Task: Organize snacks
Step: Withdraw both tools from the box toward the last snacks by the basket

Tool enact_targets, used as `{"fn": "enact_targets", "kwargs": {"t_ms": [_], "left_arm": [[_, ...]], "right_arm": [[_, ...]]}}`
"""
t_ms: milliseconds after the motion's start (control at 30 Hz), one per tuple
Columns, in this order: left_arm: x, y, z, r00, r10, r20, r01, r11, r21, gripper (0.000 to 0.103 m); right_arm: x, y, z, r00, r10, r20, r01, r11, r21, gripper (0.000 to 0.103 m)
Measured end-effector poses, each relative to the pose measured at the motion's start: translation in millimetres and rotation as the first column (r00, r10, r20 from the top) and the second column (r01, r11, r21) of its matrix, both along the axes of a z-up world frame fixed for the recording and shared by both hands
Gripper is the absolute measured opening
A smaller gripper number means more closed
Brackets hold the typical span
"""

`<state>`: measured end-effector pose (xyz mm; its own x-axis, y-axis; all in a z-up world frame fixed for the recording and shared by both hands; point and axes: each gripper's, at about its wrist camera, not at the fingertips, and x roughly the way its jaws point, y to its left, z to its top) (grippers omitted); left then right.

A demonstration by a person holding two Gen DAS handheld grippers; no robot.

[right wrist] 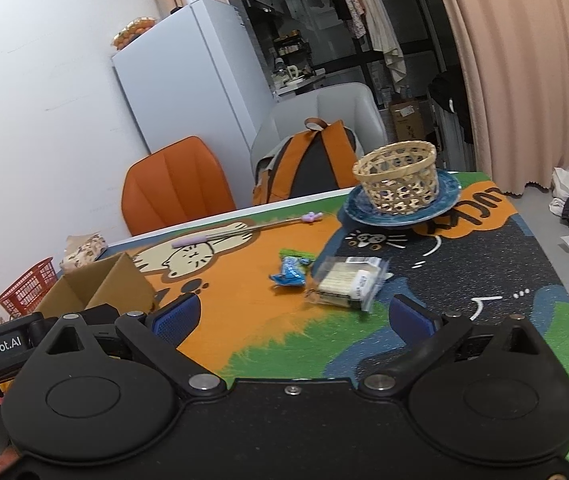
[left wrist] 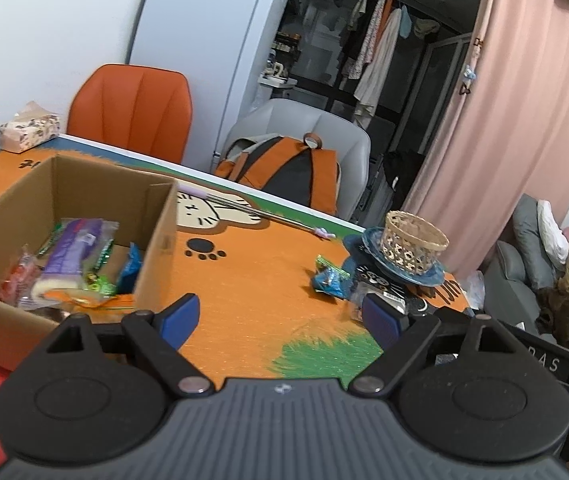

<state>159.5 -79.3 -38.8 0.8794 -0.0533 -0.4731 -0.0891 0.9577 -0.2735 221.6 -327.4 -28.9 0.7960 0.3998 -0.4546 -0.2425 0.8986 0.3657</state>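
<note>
Both grippers (left wrist: pixel 280 320) (right wrist: pixel 292 320) wide apart, empty.

L gripper (left wrist: pixel 280 318) and R gripper (right wrist: pixel 292 318) — both w/ jaws spread wide, empty, hovering above worktop.

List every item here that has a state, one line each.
left gripper: open, holding nothing
right gripper: open, holding nothing
cardboard box: open-topped, snacks inside
blue snack packet: loose on the mat
clear cracker pack: loose on the mat, lying flat
wicker basket: upright on the blue plate
</note>
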Motion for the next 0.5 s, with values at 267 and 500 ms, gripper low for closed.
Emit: {"fn": "enact_targets", "kwargs": {"t_ms": [267,500], "left_arm": [[17.4,-16.9,-9.9,0.999,-0.04,-0.012,0.04,0.999,0.003,0.086],[36.6,-19.9,-15.1,0.999,-0.031,-0.027,0.031,1.0,0.0,0.084]], "right_arm": [[15.4,-14.8,-9.4,0.999,-0.027,-0.028,0.027,1.0,0.001,0.096],[38.9,-9.8,-13.2,0.998,-0.016,-0.059,0.016,1.0,-0.01,0.096]]}}
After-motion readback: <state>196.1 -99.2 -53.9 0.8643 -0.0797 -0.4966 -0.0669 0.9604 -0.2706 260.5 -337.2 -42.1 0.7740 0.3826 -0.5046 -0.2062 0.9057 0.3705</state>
